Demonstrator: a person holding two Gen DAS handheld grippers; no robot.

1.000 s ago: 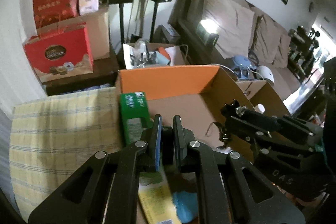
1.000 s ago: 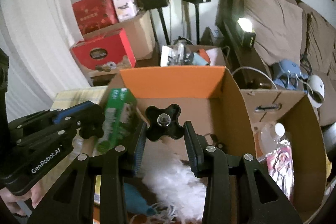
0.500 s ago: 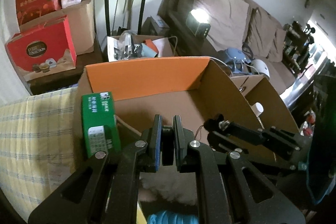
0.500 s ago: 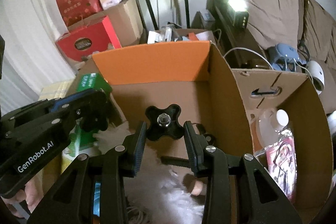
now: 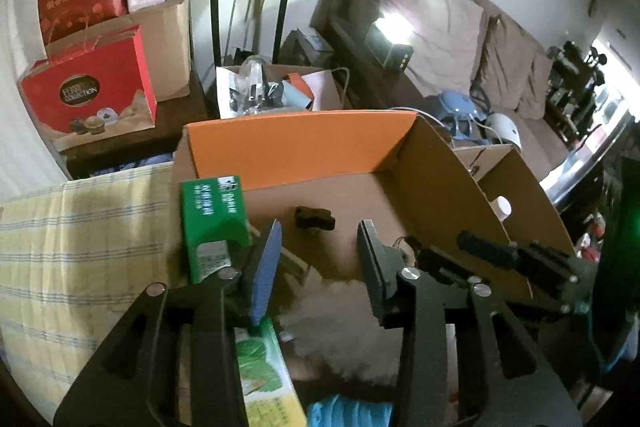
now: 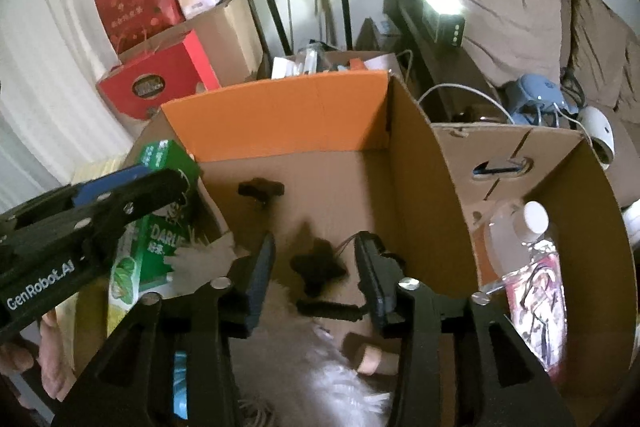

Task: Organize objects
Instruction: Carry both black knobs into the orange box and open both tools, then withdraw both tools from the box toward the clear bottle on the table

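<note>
Looking along the left tongs [image 5: 318, 251], their blue-padded jaws have just been opening from shut and now stand apart with nothing between them, over the orange-flapped cardboard box [image 5: 300, 147] where a small black star knob [image 5: 314, 219] lies free on the smooth brown floor beyond a fluffy white feather duster [image 5: 344, 315] and a glossy green carton [image 5: 212, 219]. From the right wrist, the right tongs [image 6: 314, 263] have likewise just been opening and are moderately wide, a second lobed black knob [image 6: 316, 267] lying loose between the pads rather than pinched, which I judge means both pieces are dropped off in the box.
</note>
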